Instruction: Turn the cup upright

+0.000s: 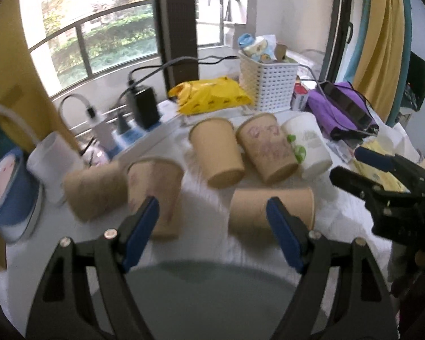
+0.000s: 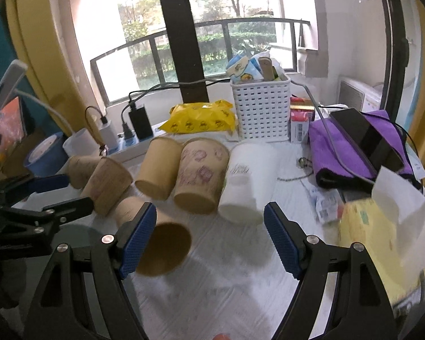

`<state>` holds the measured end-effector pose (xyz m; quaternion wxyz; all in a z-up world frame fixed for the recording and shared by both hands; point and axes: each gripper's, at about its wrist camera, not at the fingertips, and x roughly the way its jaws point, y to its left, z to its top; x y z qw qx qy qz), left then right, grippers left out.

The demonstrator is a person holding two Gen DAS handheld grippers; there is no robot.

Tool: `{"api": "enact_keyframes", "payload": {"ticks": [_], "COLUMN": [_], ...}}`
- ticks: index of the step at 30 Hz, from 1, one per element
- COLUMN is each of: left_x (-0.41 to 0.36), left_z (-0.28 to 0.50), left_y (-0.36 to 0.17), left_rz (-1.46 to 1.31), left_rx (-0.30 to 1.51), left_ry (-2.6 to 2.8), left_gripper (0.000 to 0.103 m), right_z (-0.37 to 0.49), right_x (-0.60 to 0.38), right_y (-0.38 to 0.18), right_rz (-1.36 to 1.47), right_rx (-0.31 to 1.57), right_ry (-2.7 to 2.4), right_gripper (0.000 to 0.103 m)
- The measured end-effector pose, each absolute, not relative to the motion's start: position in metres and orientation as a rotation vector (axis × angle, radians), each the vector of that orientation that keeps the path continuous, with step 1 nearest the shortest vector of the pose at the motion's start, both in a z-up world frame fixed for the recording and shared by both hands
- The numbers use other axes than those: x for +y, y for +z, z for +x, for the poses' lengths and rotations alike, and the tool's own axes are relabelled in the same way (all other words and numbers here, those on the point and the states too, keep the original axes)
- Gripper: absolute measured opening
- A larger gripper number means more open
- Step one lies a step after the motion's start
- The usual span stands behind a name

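Several paper cups lie on their sides on the white table. The nearest brown cup lies sideways, mouth to the right; in the right wrist view it shows its open mouth. Behind lie a plain brown cup, a pink-printed brown cup and a white cup. Two more brown cups lie at the left. My left gripper is open and empty just before the nearest cup. My right gripper is open and empty; it also shows in the left wrist view.
A white basket, a yellow bag, chargers with cables, a purple cloth with a black device and papers crowd the back and right. A blue bowl and a white mug stand at the left.
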<state>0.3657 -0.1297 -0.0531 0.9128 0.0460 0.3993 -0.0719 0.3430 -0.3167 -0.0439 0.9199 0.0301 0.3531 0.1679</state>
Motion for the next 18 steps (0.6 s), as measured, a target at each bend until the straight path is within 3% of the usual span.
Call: {"api": "enact_keyframes", "payload": {"ticks": [18], "left_x": [-0.161], "left_z": [0.477], "left_y": [-0.088], "left_rz": [0.17], "left_rx": [1.003], "left_ry": [-0.143], "left_gripper": [0.079], "right_z": [0.391], "right_x": [-0.344], "right_y": [-0.062], "right_rz": [0.153], "right_rx": [0.734], "right_ry": [0.308], "right_gripper": [0.081]}}
